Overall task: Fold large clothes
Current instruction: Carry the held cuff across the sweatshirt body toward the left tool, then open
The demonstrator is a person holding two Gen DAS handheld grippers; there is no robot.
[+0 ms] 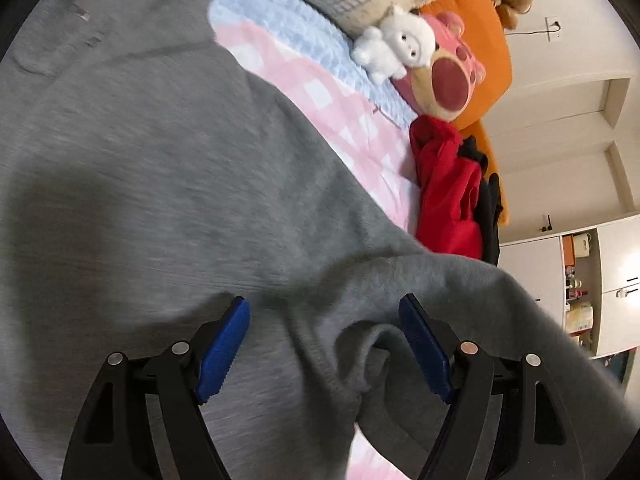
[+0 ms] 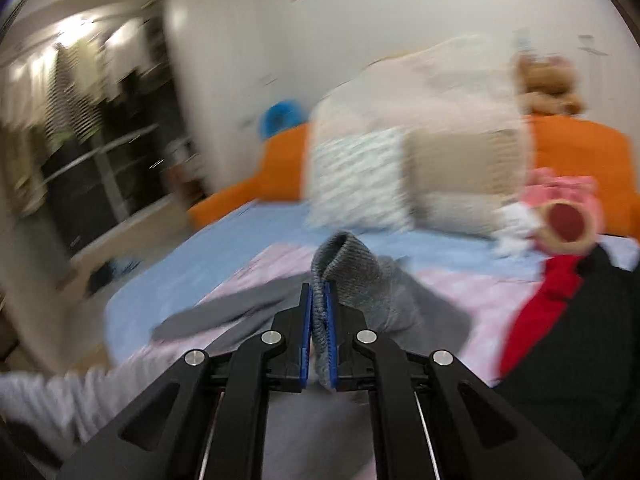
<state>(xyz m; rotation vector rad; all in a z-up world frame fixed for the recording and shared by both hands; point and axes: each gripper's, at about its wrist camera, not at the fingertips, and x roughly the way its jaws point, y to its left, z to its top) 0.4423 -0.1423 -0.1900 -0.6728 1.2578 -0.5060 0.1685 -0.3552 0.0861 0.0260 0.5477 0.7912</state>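
Right gripper [image 2: 319, 300] clamping a ribbed edge of the gray sweater [image 2: 352, 268], lifting it above the bed [image 2: 208, 252], left gripper [image 1: 324, 320] hovering with jaws apart over the sweater's body, nothing pinched, garment lying across pink checked bedding [image 1: 320, 92], red clothing [image 1: 448, 196] and 2 plush toys [image 1: 400, 44] sitting beyond

The sweatshirt [image 1: 160, 168] lies spread on the bed [image 1: 352, 120], one cuff lifted clear of the rest between the pads of the right gripper [image 2: 319, 300]. The left gripper [image 1: 324, 320] hangs over a rumpled fold of the same garment, its pads apart on either side. Beyond the sweatshirt, a heap of clothes [image 1: 452, 196] lies toward the bed's edge. Behind that sit two plush toys [image 1: 424, 48] (touching), with pillows [image 2: 420, 168] further back.
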